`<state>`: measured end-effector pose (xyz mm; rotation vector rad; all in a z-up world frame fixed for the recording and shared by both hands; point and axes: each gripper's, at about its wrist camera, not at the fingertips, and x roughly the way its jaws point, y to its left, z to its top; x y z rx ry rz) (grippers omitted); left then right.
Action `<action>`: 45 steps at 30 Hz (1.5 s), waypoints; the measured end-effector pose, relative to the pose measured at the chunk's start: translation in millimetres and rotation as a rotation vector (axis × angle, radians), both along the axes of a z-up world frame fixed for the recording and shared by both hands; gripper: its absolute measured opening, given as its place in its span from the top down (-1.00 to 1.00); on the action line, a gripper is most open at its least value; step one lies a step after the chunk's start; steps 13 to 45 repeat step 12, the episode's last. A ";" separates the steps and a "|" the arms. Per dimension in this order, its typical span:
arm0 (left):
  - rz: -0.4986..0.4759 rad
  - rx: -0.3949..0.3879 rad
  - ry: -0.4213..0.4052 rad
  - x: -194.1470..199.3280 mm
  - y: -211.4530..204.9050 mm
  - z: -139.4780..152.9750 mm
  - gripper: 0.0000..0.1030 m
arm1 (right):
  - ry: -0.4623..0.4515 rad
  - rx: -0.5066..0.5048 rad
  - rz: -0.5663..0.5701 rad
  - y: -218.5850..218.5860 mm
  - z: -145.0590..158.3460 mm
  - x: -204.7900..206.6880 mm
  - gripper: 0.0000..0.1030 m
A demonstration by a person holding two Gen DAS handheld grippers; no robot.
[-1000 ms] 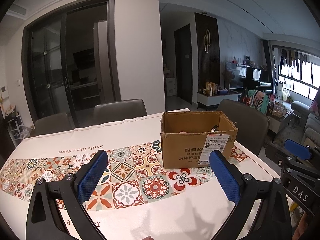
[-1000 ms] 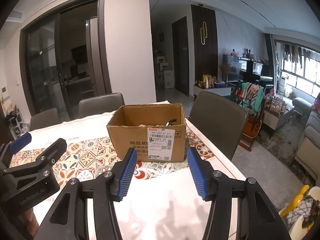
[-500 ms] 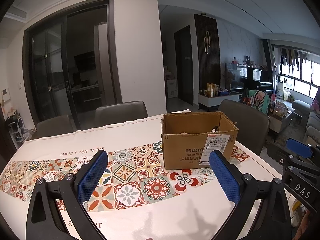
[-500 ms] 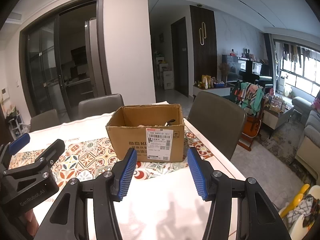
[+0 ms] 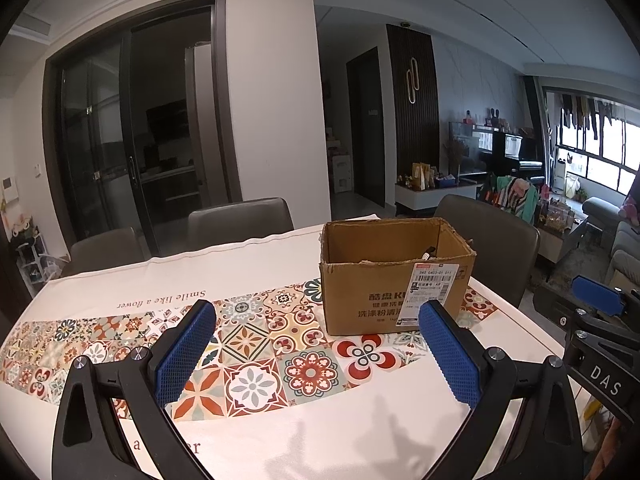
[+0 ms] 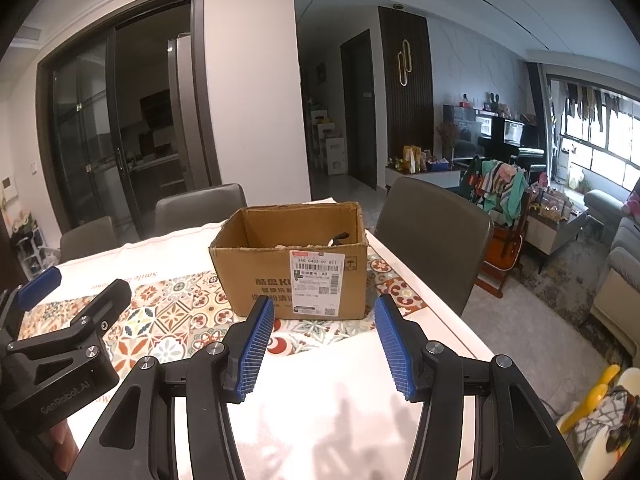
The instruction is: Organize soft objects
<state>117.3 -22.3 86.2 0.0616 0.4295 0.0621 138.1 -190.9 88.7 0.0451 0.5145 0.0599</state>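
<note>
sitting beyond both spread fingers (image 6: 256,344): cardboard box (image 6: 256,280).

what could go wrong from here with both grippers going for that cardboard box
The cardboard box sits near the table's right edge, so a push from the left gripper could slide it toward the chair. The box contents are barely visible past the rim, so the right gripper might grab blind. Both open grippers are close together and could collide.

Tablecloth (image 5: 168,300): "Smile like a flower"; right gripper (image 5: 600,376): "DAS"; left gripper (image 6: 66,398): "GenRobot.AI"
</note>
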 end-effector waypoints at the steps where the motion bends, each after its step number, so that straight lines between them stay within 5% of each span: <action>1: 0.000 0.001 0.001 0.2 -0.1 -0.1 -1.00 | 0.000 0.000 0.000 0.1 -0.1 0.2 -0.05; 45: 0.001 0.001 0.001 1.9 -0.8 -2.5 -1.00 | 0.004 0.001 0.001 2.1 -3.6 1.4 -0.05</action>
